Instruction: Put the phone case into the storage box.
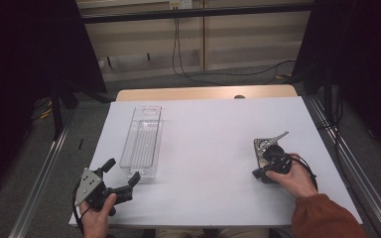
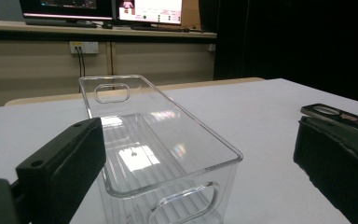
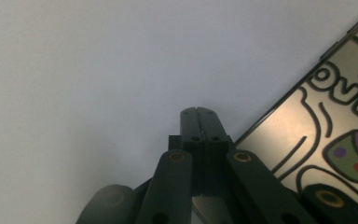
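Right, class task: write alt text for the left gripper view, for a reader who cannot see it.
A clear plastic bin, empty and upright with cut-out handles at both ends, stands on a white table just beyond the left gripper, whose two black fingers stand wide apart at the bottom corners. Behind the table are a beige wall and lit monitors.

High view looks down; both gripper views skim the table (image 1: 208,129) closely.

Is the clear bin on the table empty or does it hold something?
Empty: through the clear bin only its ribbed floor and the white table show, from above and close up.
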Tool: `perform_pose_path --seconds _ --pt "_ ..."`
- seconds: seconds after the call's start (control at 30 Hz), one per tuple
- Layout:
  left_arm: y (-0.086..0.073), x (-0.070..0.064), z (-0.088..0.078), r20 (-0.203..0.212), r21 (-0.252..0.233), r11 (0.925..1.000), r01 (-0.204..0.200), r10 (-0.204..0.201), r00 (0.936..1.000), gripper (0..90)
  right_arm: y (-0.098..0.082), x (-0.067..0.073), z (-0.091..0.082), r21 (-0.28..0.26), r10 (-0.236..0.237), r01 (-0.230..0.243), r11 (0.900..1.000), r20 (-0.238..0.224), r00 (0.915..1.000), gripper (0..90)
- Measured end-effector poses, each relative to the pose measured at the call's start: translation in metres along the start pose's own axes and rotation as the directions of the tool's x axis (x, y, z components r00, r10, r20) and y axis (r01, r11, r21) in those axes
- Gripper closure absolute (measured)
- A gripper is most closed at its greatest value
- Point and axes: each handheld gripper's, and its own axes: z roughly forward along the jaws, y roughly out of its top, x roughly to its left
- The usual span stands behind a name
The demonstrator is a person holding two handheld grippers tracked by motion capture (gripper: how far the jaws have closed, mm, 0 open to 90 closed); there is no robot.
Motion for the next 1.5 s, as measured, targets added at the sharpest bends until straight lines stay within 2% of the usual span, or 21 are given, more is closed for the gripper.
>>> perform_pose_path --seconds 0.13,0.27,0.37,0.4,0.57,0.7,0.73,0.83,1.07,1.1,1.17,1.2,1.23,1.3,1.5 --pt "0.0 0.0 0.001 -0.001 -0.001 1.0 -0.003 0.003 1.0 2.4 -0.007 -0.003 -0.003 -0.01 0.017 -0.018 1.0 -0.012 0.9998 90.0" --pt "0.0 0.0 0.0 -0.003 -0.001 1.0 0.001 -0.001 1.0 2.4 -0.015 -0.005 -0.008 -0.007 0.026 -0.026 1.0 -0.002 0.9997 90.0" --pt "0.0 0.0 0.001 -0.003 -0.002 1.0 0.005 -0.005 1.0 2.4 -0.021 -0.008 -0.011 -0.025 0.049 -0.049 0.998 -0.011 0.9987 90.0" --pt "0.0 0.001 0.001 -0.006 -0.001 1.0 0.001 -0.001 1.0 2.4 -0.023 -0.009 -0.011 -0.026 0.041 -0.041 0.999 -0.013 0.9991 90.0" --pt "0.0 0.0 0.001 -0.003 0.0 1.0 -0.002 0.002 1.0 2.4 -0.026 -0.013 -0.016 -0.017 0.053 -0.053 0.998 0.005 0.9986 90.0" --pt "0.0 0.0 0.002 0.002 0.0 1.0 0.001 -0.001 1.0 2.4 -0.031 -0.019 -0.019 -0.03 0.075 -0.075 0.997 0.011 0.9971 90.0" --pt "0.0 0.0 0.002 0.003 -0.001 1.0 0.0 0.0 1.0 2.4 -0.032 -0.021 -0.02 -0.032 0.069 -0.069 0.997 0.016 0.9975 90.0" --pt "0.0 0.0 0.001 -0.005 -0.001 1.0 -0.001 0.001 1.0 2.4 -0.033 -0.024 -0.022 -0.039 0.091 -0.089 0.995 0.045 0.9948 90.0" --pt "0.0 0.0 0.001 0.001 0.0 1.0 -0.002 0.002 1.0 2.4 -0.037 -0.03 -0.024 -0.056 0.101 -0.099 0.994 0.04 0.994 90.0" --pt "0.0 -0.001 0.001 0.004 -0.003 1.0 0.001 -0.001 1.0 2.4 -0.037 -0.03 -0.024 -0.06 0.102 -0.1 0.993 0.043 0.9938 90.0" --pt "0.0 0.0 0.001 -0.003 0.0 1.0 -0.005 0.005 1.0 2.4 -0.036 -0.032 -0.028 -0.044 0.099 -0.095 0.994 0.097 0.9904 90.0" --pt "0.0 0.0 0.001 -0.002 0.0 1.0 0.0 0.0 1.0 2.4 -0.037 -0.033 -0.028 -0.038 0.107 -0.103 0.994 0.1 0.9893 90.0" --pt "0.0 0.0 0.001 -0.001 -0.001 1.0 0.003 -0.003 1.0 2.4 -0.037 -0.035 -0.028 -0.043 0.101 -0.098 0.994 0.083 0.9914 90.0" --pt "0.0 0.001 0.001 -0.007 -0.001 1.0 -0.001 0.001 1.0 2.4 -0.04 -0.038 -0.028 -0.064 0.119 -0.116 0.991 0.054 0.9914 90.0" --pt "0.0 0.0 0.002 0.0 -0.003 1.0 0.0 0.0 1.0 2.4 -0.04 -0.036 -0.027 -0.073 0.115 -0.11 0.991 0.06 0.9916 90.0"
